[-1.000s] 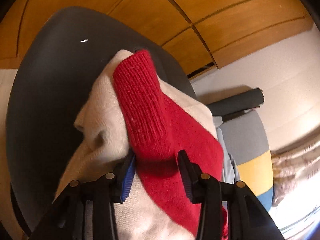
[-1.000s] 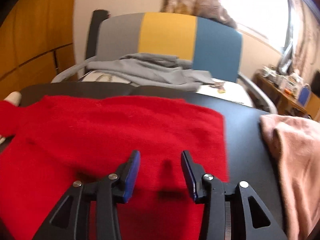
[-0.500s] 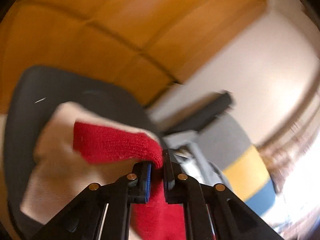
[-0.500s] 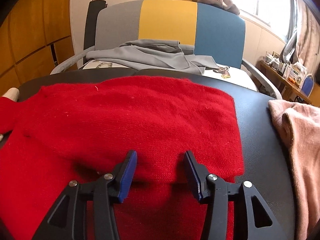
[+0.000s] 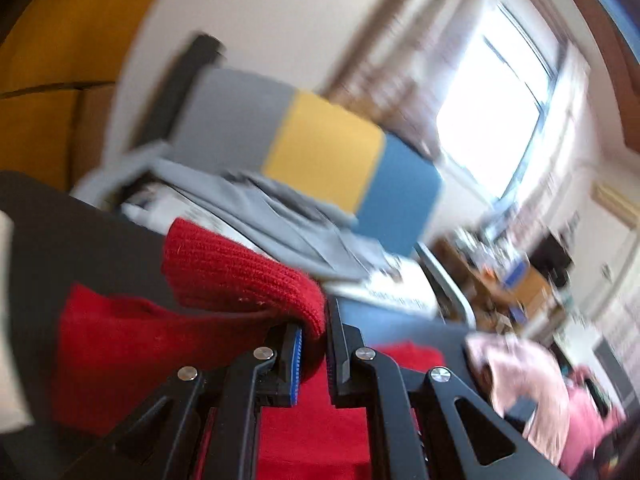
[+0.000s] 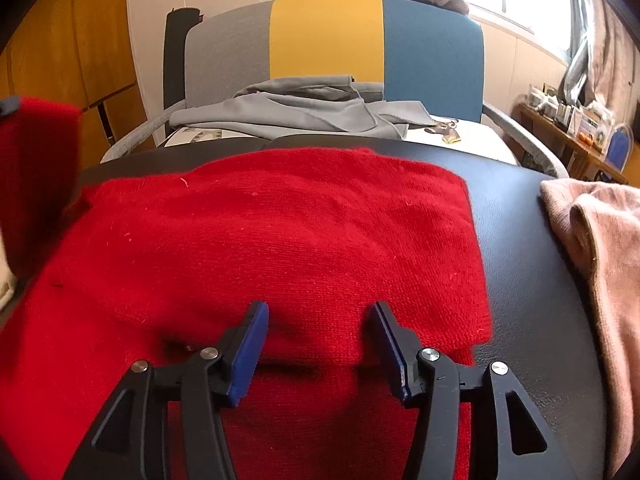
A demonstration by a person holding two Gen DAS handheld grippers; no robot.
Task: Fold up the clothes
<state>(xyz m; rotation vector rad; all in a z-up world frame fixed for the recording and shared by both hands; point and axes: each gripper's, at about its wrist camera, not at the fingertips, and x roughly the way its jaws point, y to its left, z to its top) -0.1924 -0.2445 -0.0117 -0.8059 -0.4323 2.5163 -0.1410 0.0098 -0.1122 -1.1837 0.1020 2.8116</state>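
- The black table [image 6: 532, 248] takes up most of the room in front of me, with a grey, yellow and blue chair [image 6: 332, 32] behind it carrying a rumpled grey garment [image 6: 304, 112].
- The red sweater [image 6: 260, 240] lies flat across the table, its long side running left to right, its body already doubled over along the near edge.
- A pink garment [image 6: 600, 248] sits at the table's right end, apart from the sweater.
- The sweater's ribbed sleeve cuff [image 5: 240, 276] is lifted off the table at the left side, hanging over the body.
- The left gripper [image 5: 314, 344] is pinched tight on that cuff, so it is the hand that owns the coming fold; I'd judge the sleeve must travel rightward, across the body.
- The right gripper [image 6: 320, 332] hovers over the folded near edge, jaws opening, nothing pinched between them.
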